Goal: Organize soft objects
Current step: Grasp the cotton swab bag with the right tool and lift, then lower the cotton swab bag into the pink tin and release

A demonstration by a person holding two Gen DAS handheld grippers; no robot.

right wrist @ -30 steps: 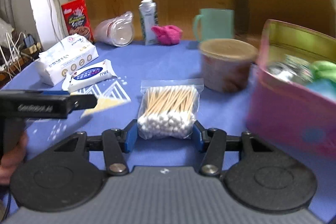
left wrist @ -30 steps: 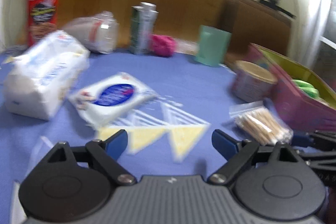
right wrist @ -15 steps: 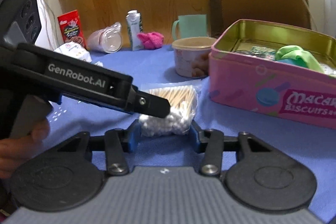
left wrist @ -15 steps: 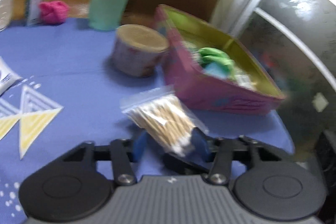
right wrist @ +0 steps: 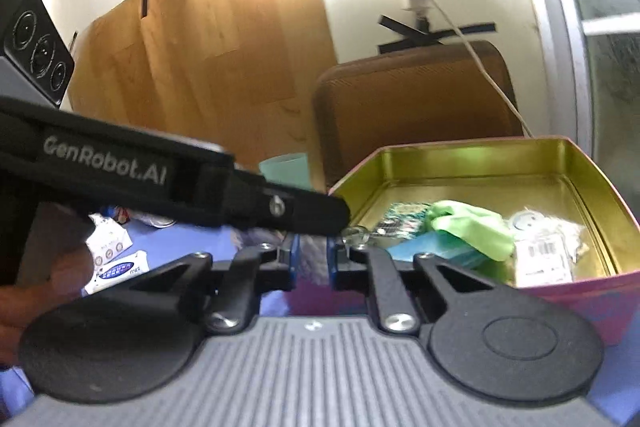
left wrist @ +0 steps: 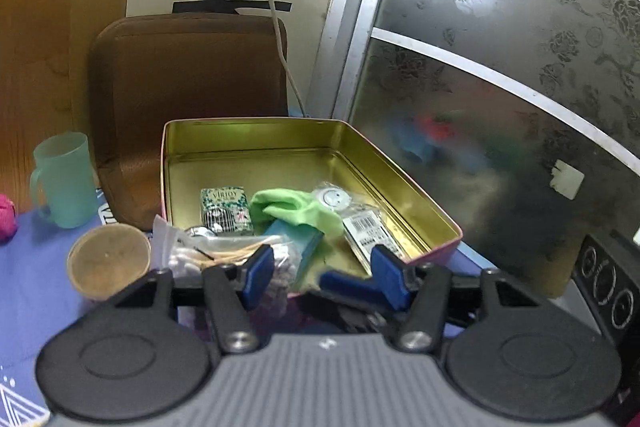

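A clear bag of cotton swabs [left wrist: 224, 255] hangs over the near left corner of the open pink biscuit tin [left wrist: 400, 187]. My right gripper [right wrist: 312, 259] is closing, its blue pads pressing the crumpled plastic of the bag [right wrist: 312, 255]. My left gripper [left wrist: 322, 269] is opening; the bag lies mostly left of its left finger, and neither pad presses it. One right fingertip [left wrist: 348, 283] shows between the left jaws. A left finger [right wrist: 304, 211] crosses above the right jaws. The tin [right wrist: 600, 187] holds a green cloth [left wrist: 296, 211], a teal box and small packets.
A tan-lidded tub [left wrist: 108, 263] stands left of the tin, with a green mug [left wrist: 64, 179] behind it and a pink soft thing [left wrist: 6, 219] at the left edge. A brown chair back [left wrist: 188, 79] and a frosted glass door [left wrist: 500, 87] are beyond. Tissue packs [right wrist: 120, 267] lie left.
Both grippers have swung right and up from the table to the tin, carrying the swab bag. The right jaws have narrowed onto the bag; the left jaws, which closed around it, have spread apart.
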